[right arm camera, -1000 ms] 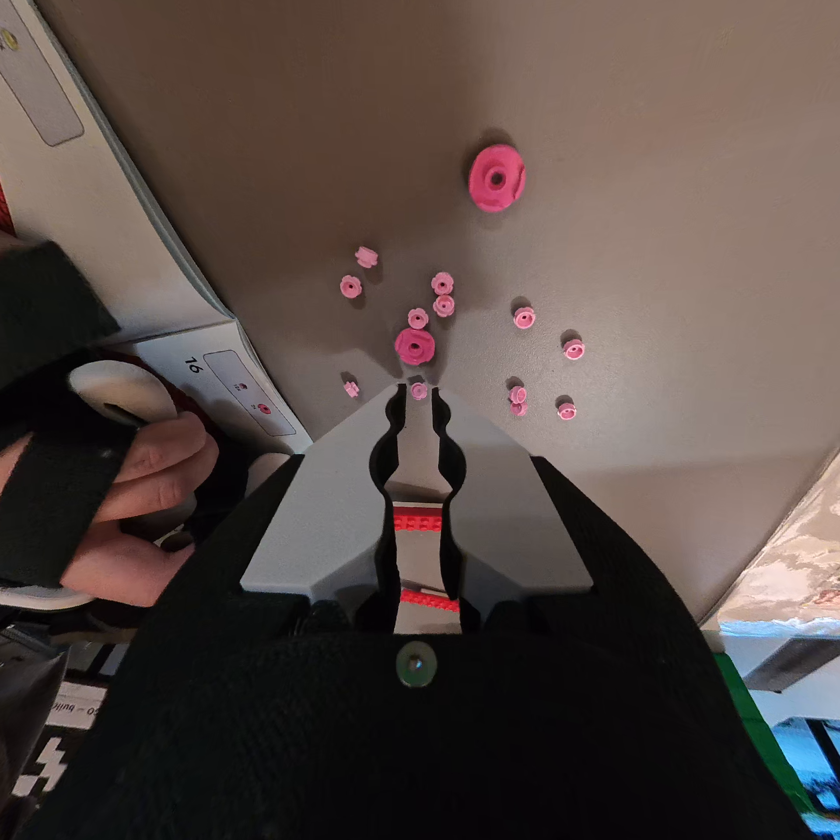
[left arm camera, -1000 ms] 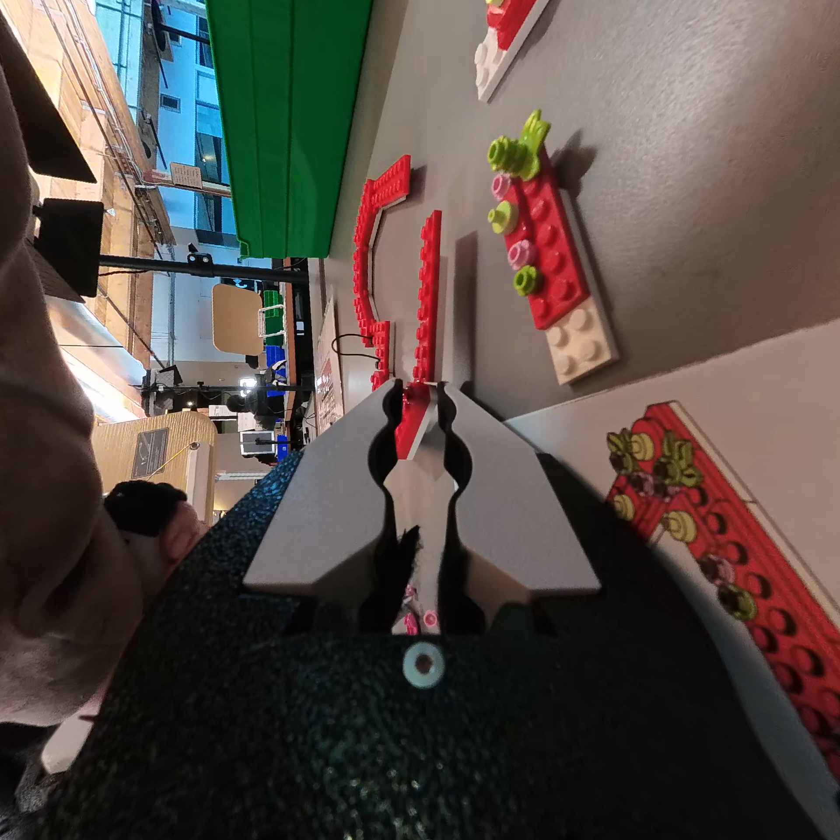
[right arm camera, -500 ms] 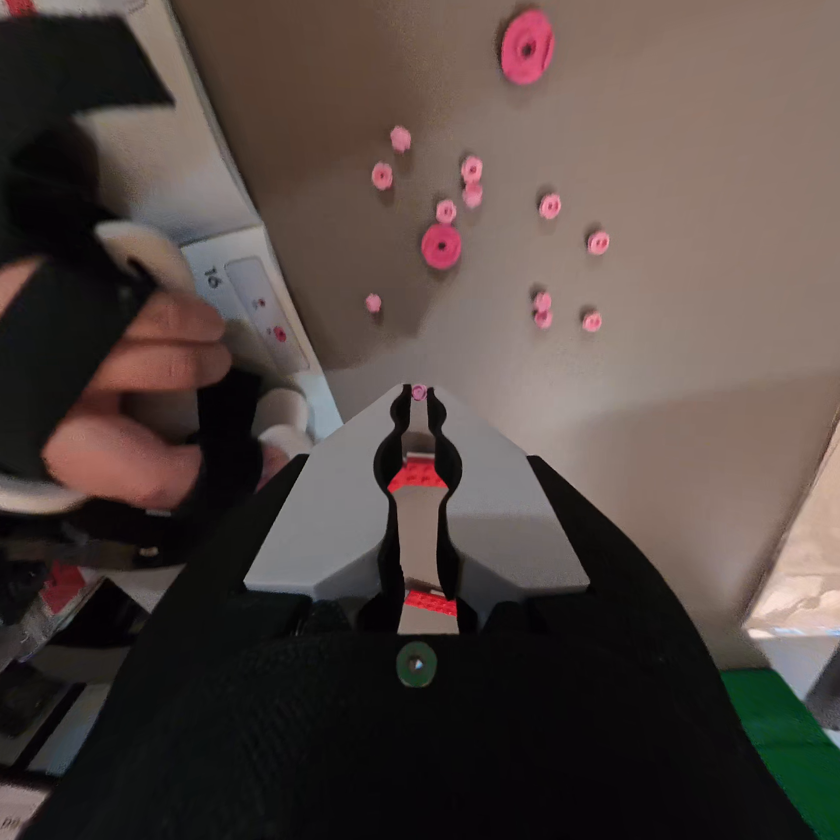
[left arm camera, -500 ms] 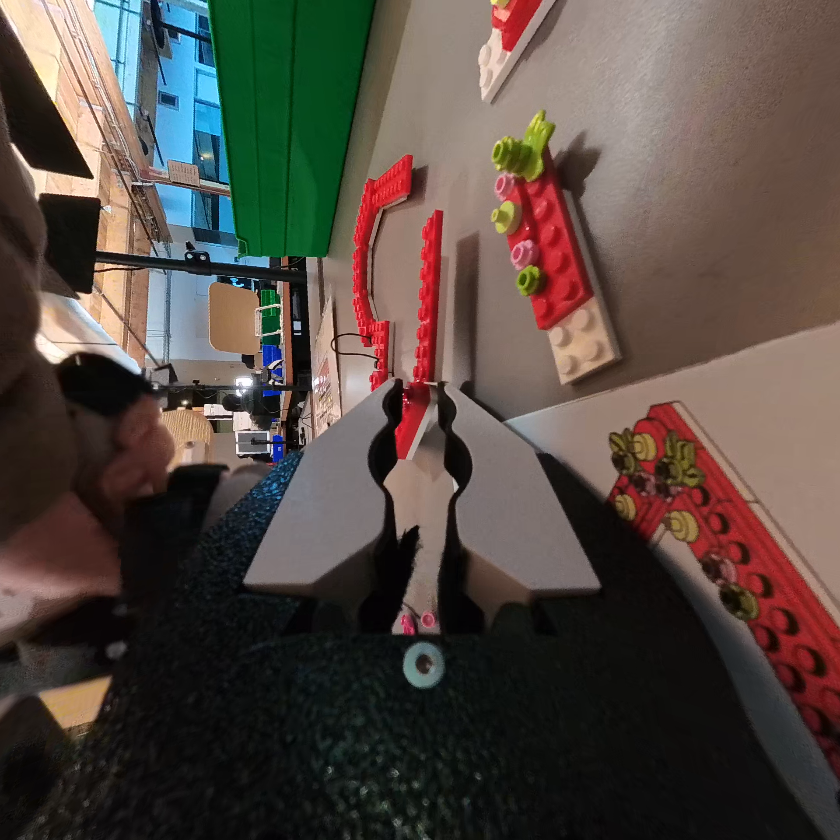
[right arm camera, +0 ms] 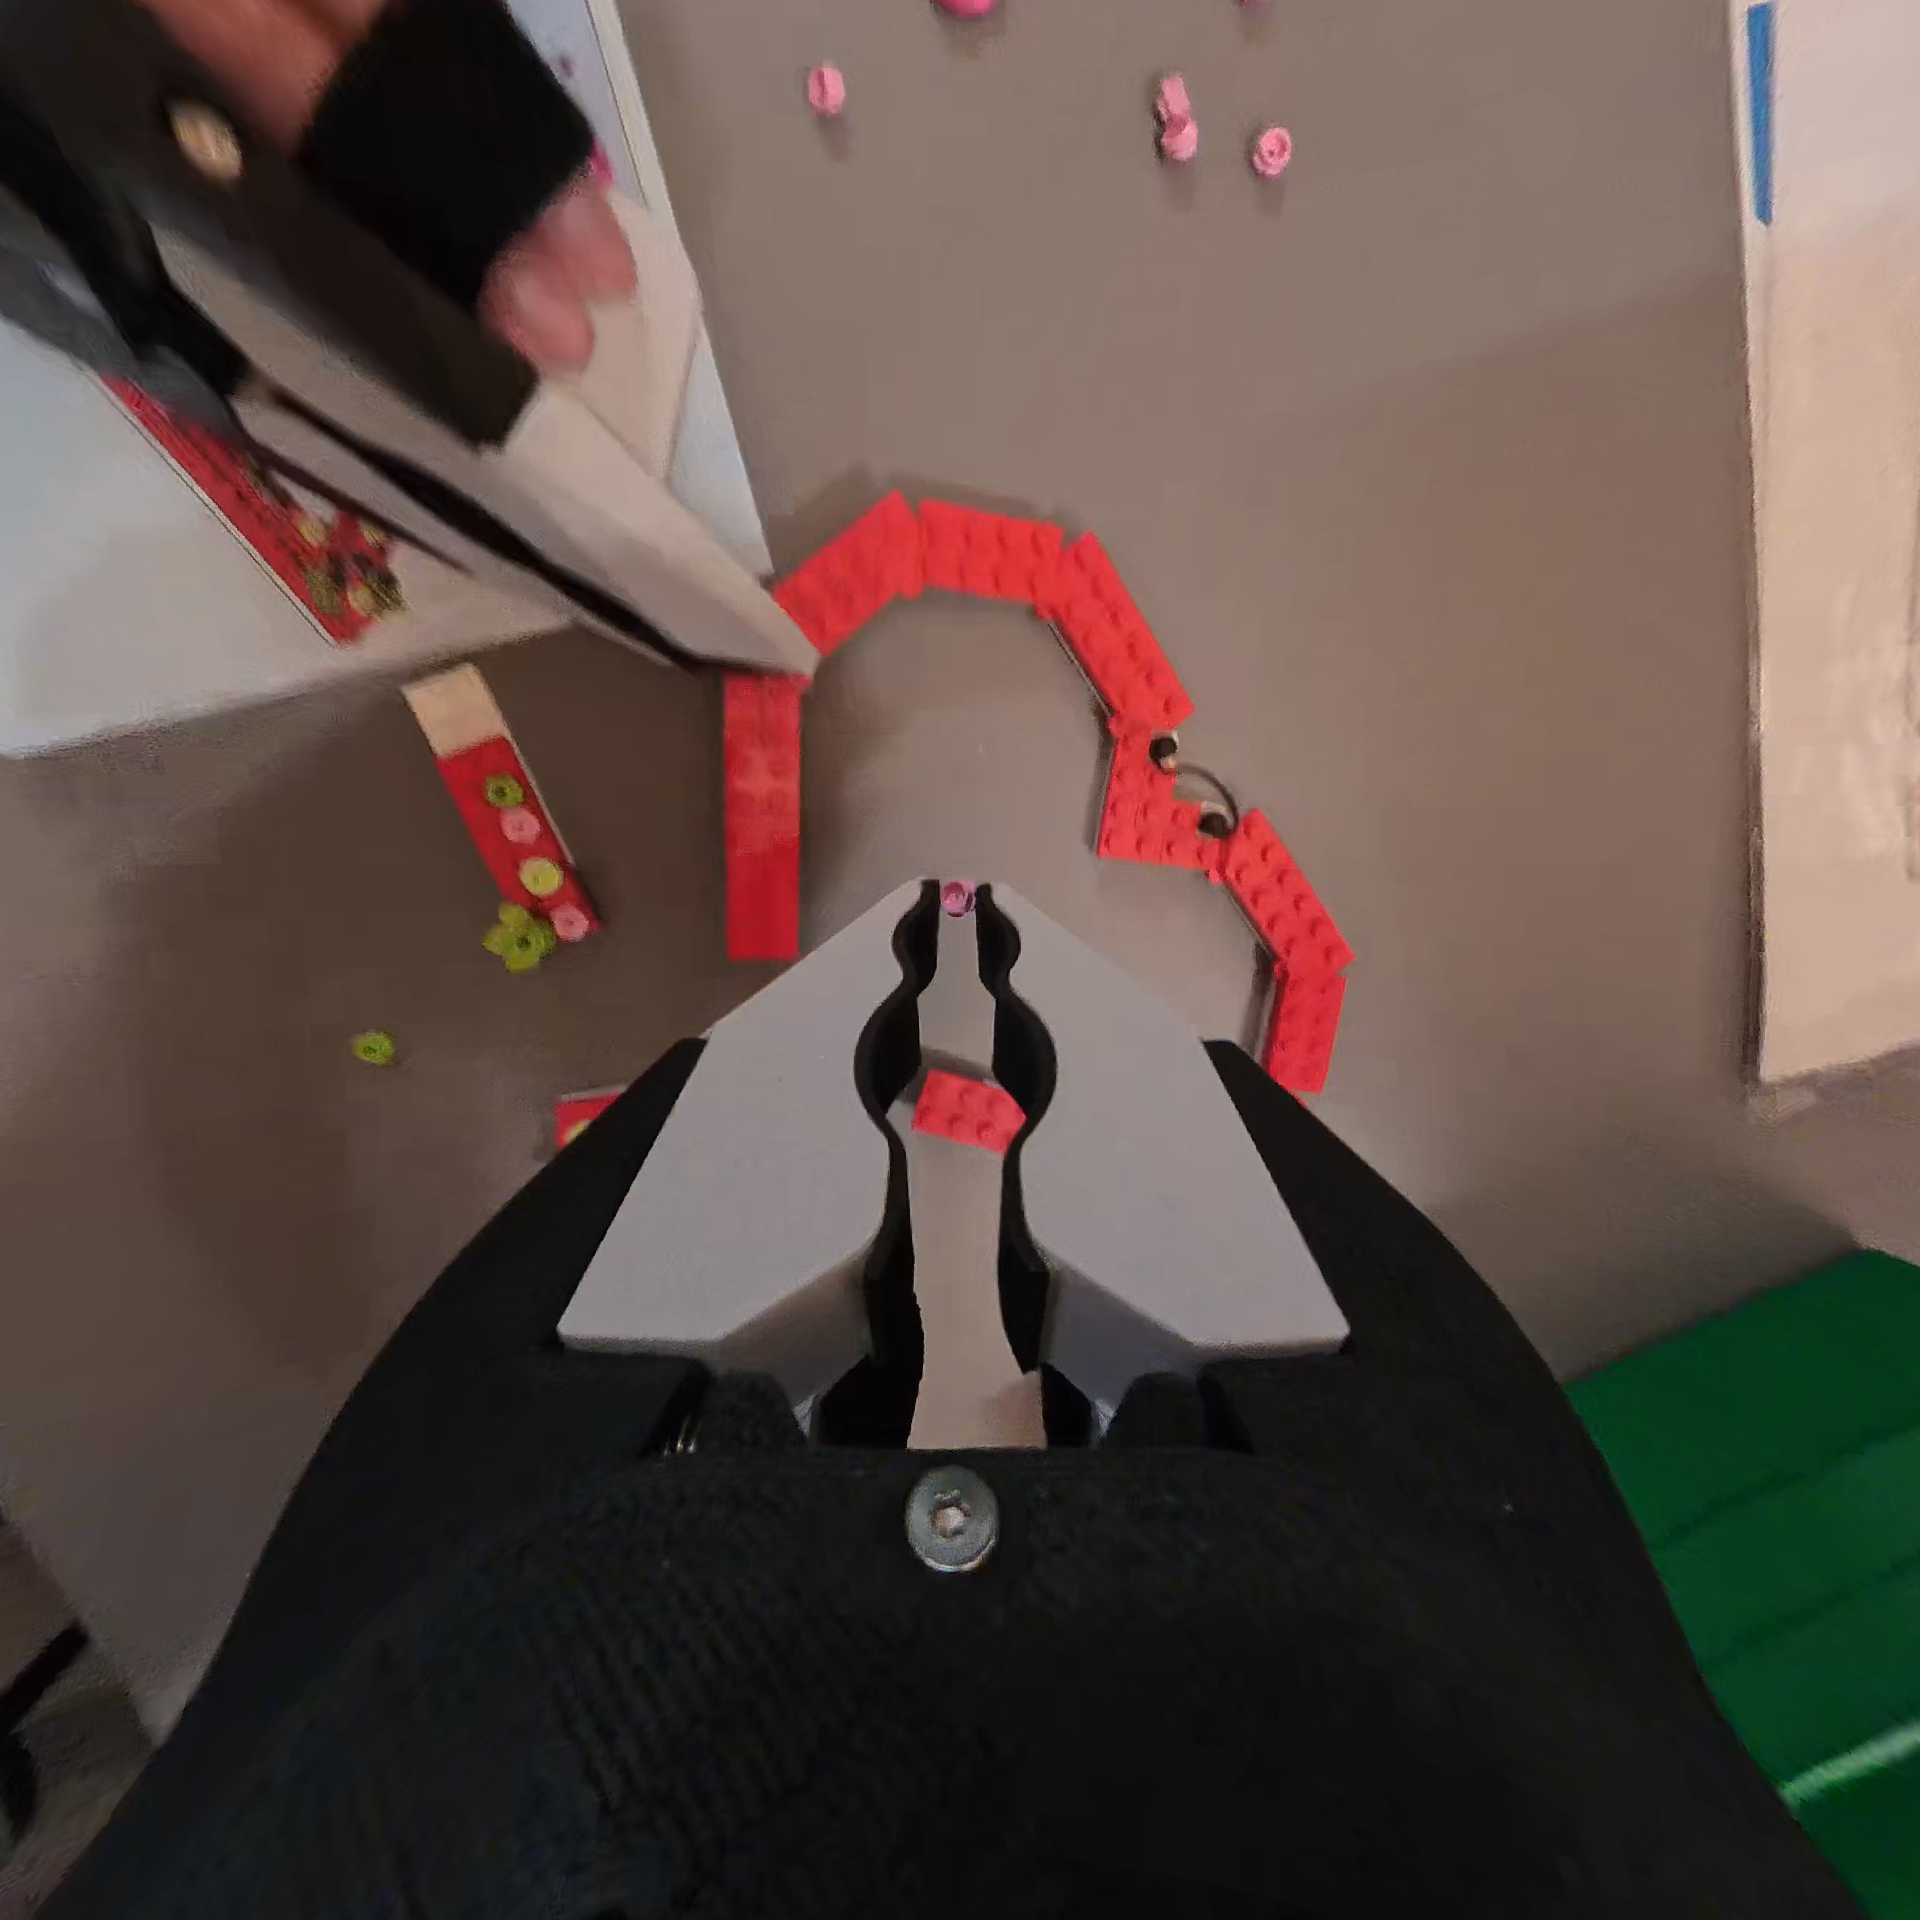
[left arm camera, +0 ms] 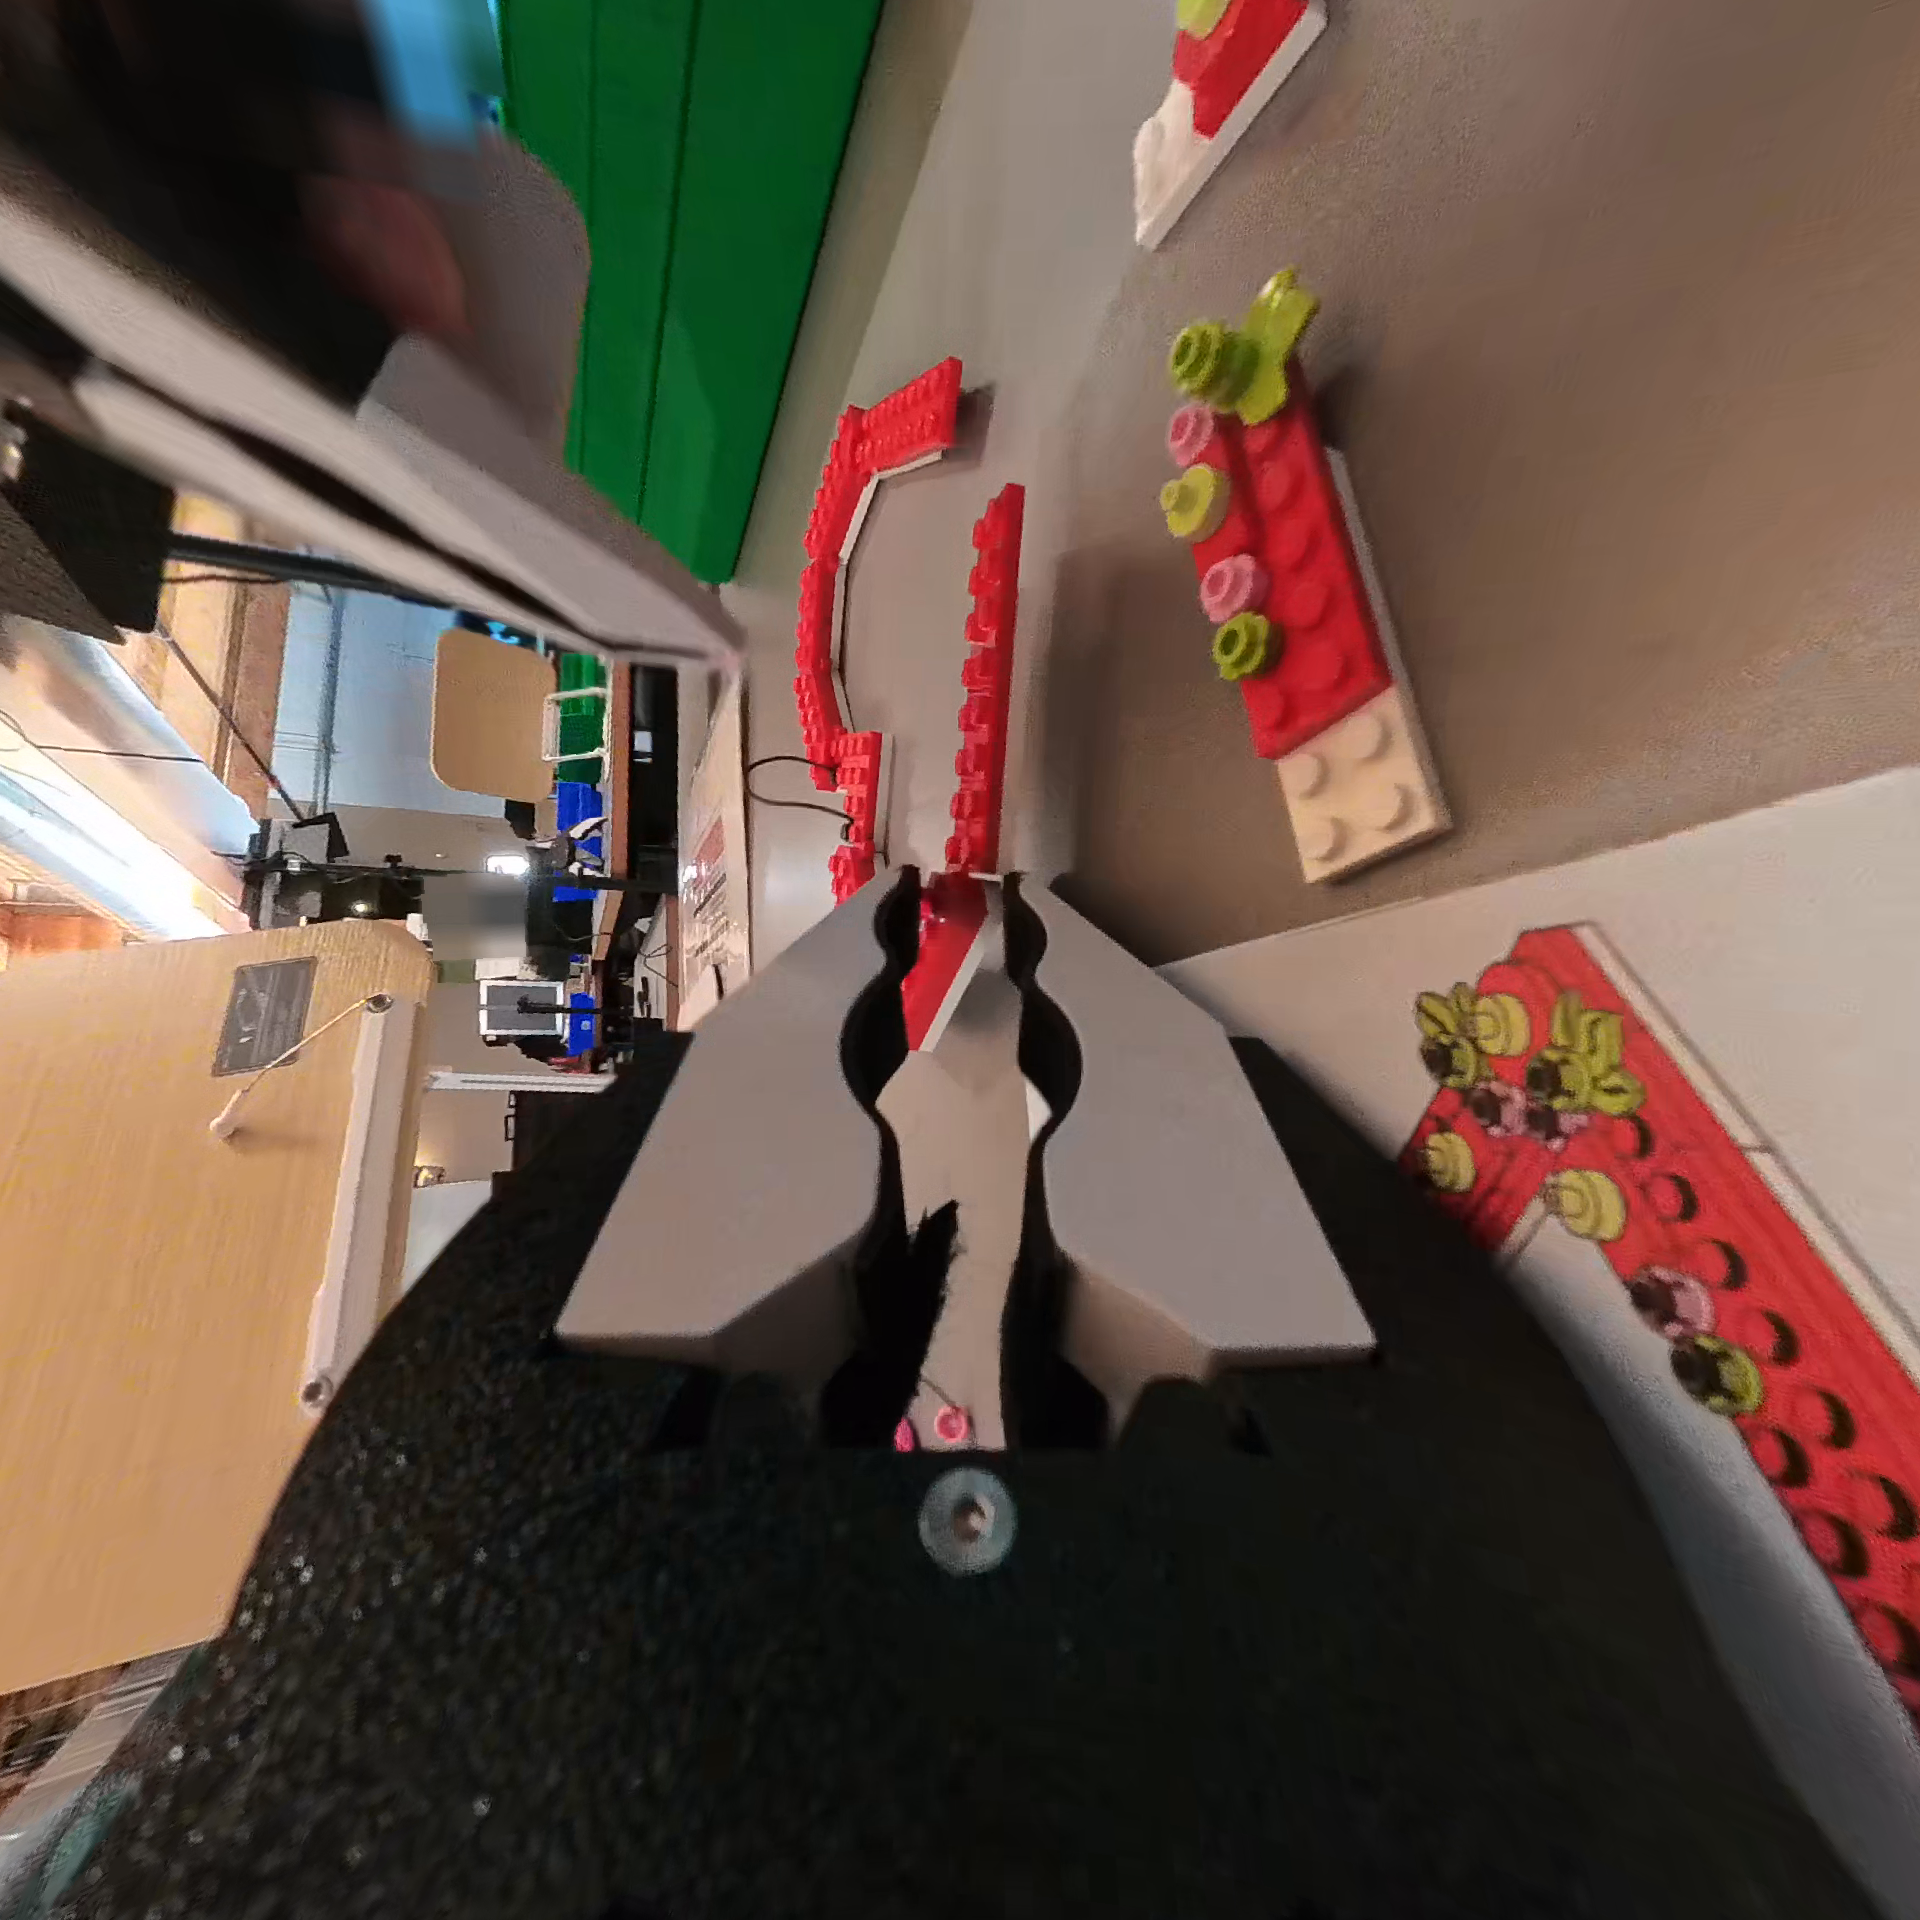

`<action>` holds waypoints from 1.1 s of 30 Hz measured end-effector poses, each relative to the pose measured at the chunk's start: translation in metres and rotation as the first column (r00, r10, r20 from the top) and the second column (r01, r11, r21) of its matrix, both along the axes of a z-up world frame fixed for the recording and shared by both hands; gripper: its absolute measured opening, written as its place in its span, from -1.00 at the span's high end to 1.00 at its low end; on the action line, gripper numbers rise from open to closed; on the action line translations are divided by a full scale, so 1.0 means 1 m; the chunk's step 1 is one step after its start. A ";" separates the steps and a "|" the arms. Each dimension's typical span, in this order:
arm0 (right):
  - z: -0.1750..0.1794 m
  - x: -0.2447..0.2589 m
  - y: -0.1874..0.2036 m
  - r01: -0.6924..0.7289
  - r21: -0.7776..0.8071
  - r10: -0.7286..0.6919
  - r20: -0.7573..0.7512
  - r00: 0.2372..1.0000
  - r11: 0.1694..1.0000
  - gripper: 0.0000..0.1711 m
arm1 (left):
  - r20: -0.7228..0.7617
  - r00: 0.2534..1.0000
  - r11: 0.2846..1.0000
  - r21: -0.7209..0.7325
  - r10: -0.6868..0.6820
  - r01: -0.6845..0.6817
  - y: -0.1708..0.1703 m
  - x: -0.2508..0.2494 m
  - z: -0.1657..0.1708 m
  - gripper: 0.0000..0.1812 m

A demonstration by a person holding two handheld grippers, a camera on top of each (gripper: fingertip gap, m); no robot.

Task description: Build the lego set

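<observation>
My left gripper (left arm camera: pixel 961 883) is shut on the near end of a long straight red plate (left arm camera: pixel 987 665) that lies on the grey table. In the right wrist view the left gripper (right arm camera: pixel 795 665) comes in from the upper left and meets the same red plate (right arm camera: pixel 764 821) at its far end. My right gripper (right arm camera: pixel 957 896) is shut on a small pink round stud (right arm camera: pixel 957 900) and holds it above the table, just right of the red plate. It appears blurred at the upper left of the left wrist view (left arm camera: pixel 364 468). A curved chain of red plates (right arm camera: pixel 1122 655) arcs beyond.
A red-and-white plate with lime and pink studs (right arm camera: pixel 514 821) lies to the left and also shows in the left wrist view (left arm camera: pixel 1288 582). Nearby are loose pink studs (right arm camera: pixel 1174 114), a lime stud (right arm camera: pixel 372 1047), a small red plate (right arm camera: pixel 966 1110), the instruction booklet (left arm camera: pixel 1714 987) and a green bin (right arm camera: pixel 1766 1507).
My right gripper lifted the pink stud from the pile of pink studs and carried it over to the red plates. My left gripper stayed shut on the red plate.
</observation>
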State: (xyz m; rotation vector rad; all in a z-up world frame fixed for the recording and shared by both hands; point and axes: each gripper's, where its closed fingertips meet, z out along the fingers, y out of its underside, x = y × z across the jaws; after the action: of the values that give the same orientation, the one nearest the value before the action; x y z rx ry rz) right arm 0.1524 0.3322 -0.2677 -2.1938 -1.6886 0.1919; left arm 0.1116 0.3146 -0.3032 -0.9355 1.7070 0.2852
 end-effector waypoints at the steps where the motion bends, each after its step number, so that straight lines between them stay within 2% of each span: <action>1: -0.001 0.009 -0.001 -0.006 0.030 0.006 0.008 1.000 1.000 0.94 | 0.003 1.000 1.000 -0.007 0.001 -0.001 0.000 0.000 0.000 0.85; 8: -0.020 0.057 -0.005 -0.167 0.199 0.143 0.133 0.981 0.966 0.94 | 0.006 1.000 1.000 -0.013 0.000 0.000 0.000 0.000 0.000 0.85; 13: -0.024 0.070 -0.011 -0.404 0.337 0.349 0.213 0.913 0.851 0.93 | 0.015 1.000 1.000 -0.028 0.001 -0.001 0.000 0.000 0.000 0.85; 18: -0.028 0.094 -0.007 -0.512 0.390 0.371 0.382 0.846 0.765 0.95 | 0.015 1.000 1.000 -0.029 0.001 0.000 0.000 0.000 0.000 0.85; 22: -0.034 0.108 -0.013 -0.650 0.368 0.418 0.538 0.732 0.665 0.95 | 0.015 1.000 1.000 -0.029 0.001 -0.001 0.000 0.000 0.000 0.85; 26: -0.031 0.111 -0.015 -0.806 0.333 0.438 0.705 0.557 0.489 0.94 | 0.016 1.000 0.999 -0.032 0.001 -0.001 0.000 0.000 0.000 0.85; 30: -0.036 0.109 -0.022 -0.914 0.253 0.449 0.809 0.380 0.319 0.94 | 0.016 1.000 0.999 -0.033 0.002 -0.001 0.000 0.000 0.000 0.85; 33: -0.043 0.111 -0.027 -0.947 0.195 0.464 0.835 0.296 0.255 0.94 | 0.016 1.000 0.999 -0.033 0.002 -0.001 0.000 0.000 0.000 0.84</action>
State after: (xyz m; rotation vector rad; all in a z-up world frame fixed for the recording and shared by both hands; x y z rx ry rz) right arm 0.2633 0.3057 -0.3104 -0.6254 -2.5337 -0.9533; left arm 0.1119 0.3150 -0.3032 -0.9608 1.7010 0.2513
